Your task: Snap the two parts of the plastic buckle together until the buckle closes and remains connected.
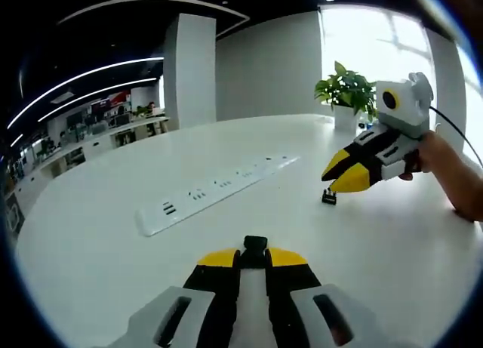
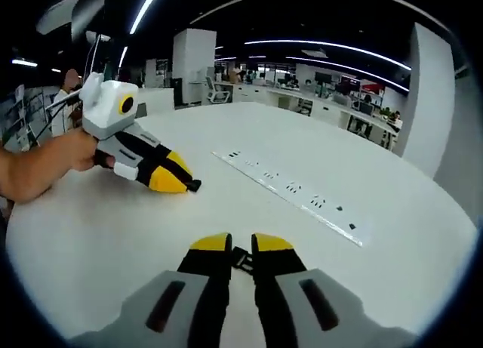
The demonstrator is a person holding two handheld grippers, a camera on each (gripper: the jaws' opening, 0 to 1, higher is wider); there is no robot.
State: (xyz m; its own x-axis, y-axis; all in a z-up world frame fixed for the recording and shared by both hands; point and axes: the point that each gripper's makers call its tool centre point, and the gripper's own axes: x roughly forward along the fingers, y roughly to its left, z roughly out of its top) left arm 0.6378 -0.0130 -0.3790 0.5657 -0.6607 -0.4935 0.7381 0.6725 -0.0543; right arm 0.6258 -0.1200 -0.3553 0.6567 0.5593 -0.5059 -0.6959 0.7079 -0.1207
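Observation:
One black buckle part point(image 1: 255, 244) sits pinched between the yellow tips of my left gripper point(image 1: 255, 256), just above the white table point(image 1: 90, 242). From the right gripper view, that gripper point(image 2: 185, 183) comes in from the left with the part point(image 2: 194, 186) sticking out of its tips. The second black buckle part point(image 2: 241, 259) lies in the narrow gap of my right gripper point(image 2: 241, 246), which is shut on it. In the left gripper view the right gripper point(image 1: 332, 183) reaches in from the right, its part point(image 1: 329, 197) low at the table. The two parts are apart.
A long white power strip point(image 1: 219, 189) point(image 2: 290, 189) lies across the table beyond both grippers. A potted plant point(image 1: 347, 91) stands at the far edge. A person's hand point(image 1: 453, 167) point(image 2: 38, 167) holds each gripper. Office desks point(image 2: 324, 99) fill the background.

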